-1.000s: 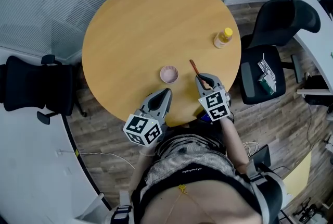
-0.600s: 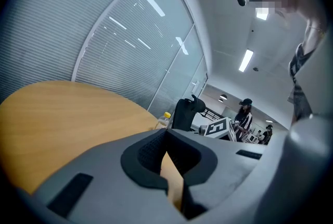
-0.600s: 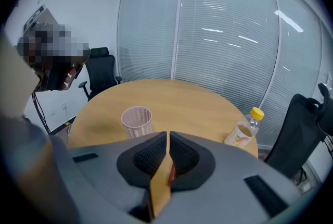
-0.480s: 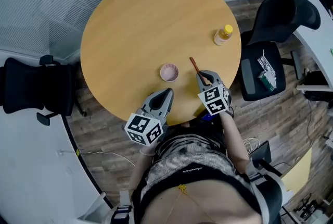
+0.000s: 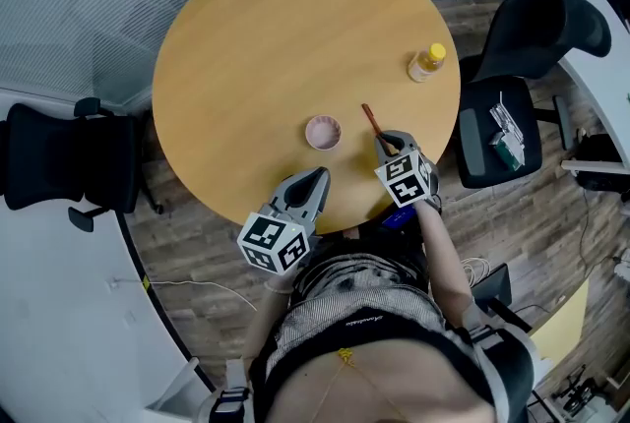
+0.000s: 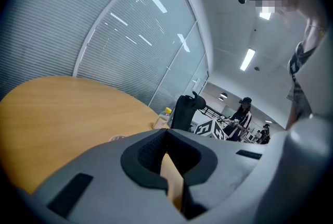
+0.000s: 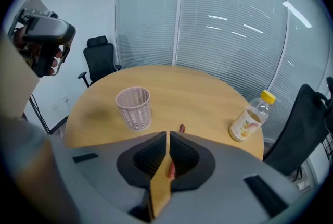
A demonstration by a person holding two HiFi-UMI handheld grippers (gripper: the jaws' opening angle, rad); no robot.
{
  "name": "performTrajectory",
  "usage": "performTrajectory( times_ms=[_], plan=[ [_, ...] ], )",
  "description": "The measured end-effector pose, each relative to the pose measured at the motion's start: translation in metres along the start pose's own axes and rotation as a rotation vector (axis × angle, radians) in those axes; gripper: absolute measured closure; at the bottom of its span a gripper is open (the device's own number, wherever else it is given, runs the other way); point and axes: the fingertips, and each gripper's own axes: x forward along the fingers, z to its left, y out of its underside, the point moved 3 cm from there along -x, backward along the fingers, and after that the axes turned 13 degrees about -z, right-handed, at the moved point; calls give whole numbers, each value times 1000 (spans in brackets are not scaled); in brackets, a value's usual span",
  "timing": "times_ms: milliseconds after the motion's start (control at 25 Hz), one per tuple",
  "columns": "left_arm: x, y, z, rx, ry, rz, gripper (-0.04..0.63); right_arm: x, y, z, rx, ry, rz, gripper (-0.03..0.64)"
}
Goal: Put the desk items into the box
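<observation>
Head view, working from the left of the frame: the left gripper (image 5: 316,178) hovers at the near rim of the round pale wooden table (image 5: 266,37), below centre. Its own view shows the jaws pressed together with nothing between them.

Just above it, mid-frame, stands the small pink mesh cup (image 5: 322,132), upright and apart from both grippers. It is the only container in sight; no box as such shows.

A touch further right comes the slim reddish-brown pen (image 5: 371,121), slanting up and to the left. The right gripper (image 5: 386,145) is pinched tight on its lower end, and its own view shows the red shaft running between the pads with the tip poking out beyond.

Far right of the table is the clear plastic bottle with a yellow cap (image 5: 426,63), untouched.

The pen looks light, stiff and smooth, so it will probably swivel in an end grip. A hold nearer mid-shaft should carry it more steadily.
</observation>
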Motion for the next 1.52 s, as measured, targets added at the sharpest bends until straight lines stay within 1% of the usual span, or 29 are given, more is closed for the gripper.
performTrajectory(
  times_ms=[440,640,840,880,920,960,1000,1080,1240,1360,1520],
  plan=[
    [2,11,-1,-16,16,26,577,16,28,-3,4,-8,74,586],
    [2,14,-1,-20,11,34,577,24,39,-2,35,-48,113,586],
    [4,18,0,-26,7,38,577,32,48,-9,69,-30,137,583],
    [5,18,0,-28,7,37,577,34,50,-10,72,-29,144,579],
    [5,18,0,-30,6,37,577,35,53,-10,79,-34,156,559],
    [6,18,1,-31,6,36,577,37,57,-8,88,-45,172,516],
    [6,17,1,-31,6,35,577,39,61,-7,98,-57,188,503],
    [7,18,2,-32,5,37,577,42,69,-5,114,-65,216,503],
    [10,21,3,-37,1,43,577,47,79,-11,108,-41,261,503],
    [12,23,6,-41,-4,46,577,51,87,-11,119,-46,294,503],
    [13,23,9,-43,-8,44,577,53,89,-11,137,-54,297,504]
  ],
)
